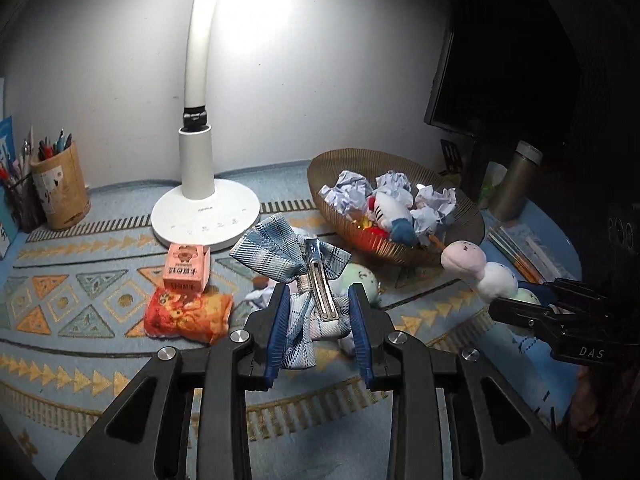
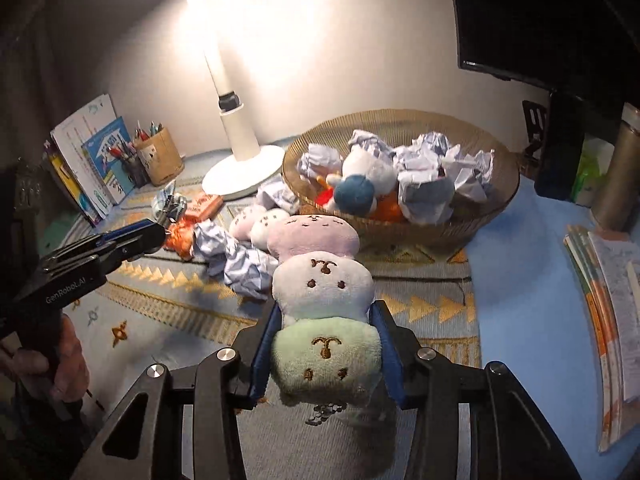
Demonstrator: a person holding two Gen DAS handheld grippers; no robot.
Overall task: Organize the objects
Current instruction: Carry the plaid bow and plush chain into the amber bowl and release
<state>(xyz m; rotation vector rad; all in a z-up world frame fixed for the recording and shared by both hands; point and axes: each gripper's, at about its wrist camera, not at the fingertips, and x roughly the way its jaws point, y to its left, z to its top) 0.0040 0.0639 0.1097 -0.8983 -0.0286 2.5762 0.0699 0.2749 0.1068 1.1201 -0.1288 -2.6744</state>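
Observation:
My left gripper (image 1: 320,300) is shut on a blue plaid bow hair clip (image 1: 294,258) with a metal clasp, held above the patterned mat. My right gripper (image 2: 324,316) is shut on a three-ball plush toy (image 2: 320,280) of pink, white and green; it also shows in the left wrist view (image 1: 480,270). A brown ribbed bowl (image 2: 492,208) behind holds crumpled paper balls (image 2: 424,160) and a white-and-blue plush (image 2: 360,188). Loose crumpled paper (image 2: 236,256) and a second plush (image 2: 260,220) lie on the mat in front of the bowl.
A white desk lamp (image 1: 200,216) stands at the back. A pink box (image 1: 186,268) and an orange packet (image 1: 186,316) lie near its base. A pen cup (image 1: 60,188) and books (image 2: 92,160) stand at left; a metal bottle (image 1: 514,184), a monitor (image 2: 540,12) and papers (image 2: 608,300) are at right.

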